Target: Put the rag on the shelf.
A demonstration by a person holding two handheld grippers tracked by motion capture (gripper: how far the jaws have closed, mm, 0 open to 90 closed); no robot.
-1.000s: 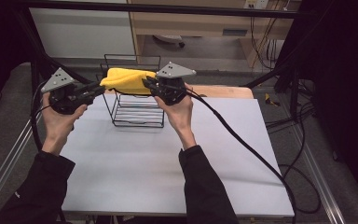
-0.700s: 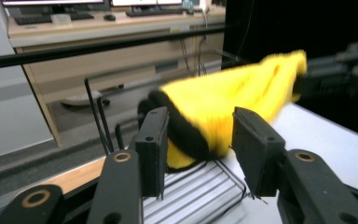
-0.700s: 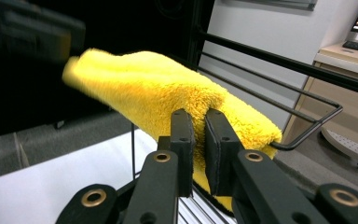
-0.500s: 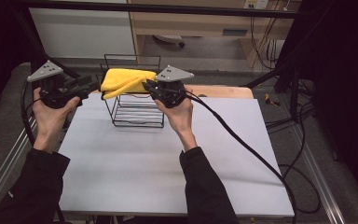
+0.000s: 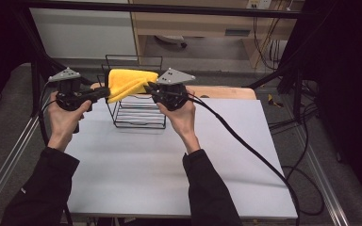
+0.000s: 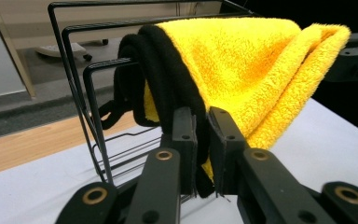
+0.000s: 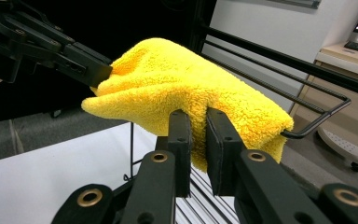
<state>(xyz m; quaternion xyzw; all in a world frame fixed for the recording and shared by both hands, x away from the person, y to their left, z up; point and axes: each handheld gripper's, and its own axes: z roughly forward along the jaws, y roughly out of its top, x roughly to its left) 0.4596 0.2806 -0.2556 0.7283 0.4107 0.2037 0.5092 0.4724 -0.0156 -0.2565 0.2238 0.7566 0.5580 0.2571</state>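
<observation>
Yellow towel [image 5: 126, 81], folded and edged in black, is held over the top of a black wire rack [image 5: 139, 111] near the far edge of the white desk [image 5: 169, 169]. The left gripper [image 5: 104, 93] pinches its left end and the right gripper [image 5: 149, 88] is clamped on its right end, both jaws closed on the fabric.

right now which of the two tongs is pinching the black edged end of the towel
The left tongs: their jaws clamp the yellow towel at its black trim. The right tongs pinch plain yellow pile.
</observation>
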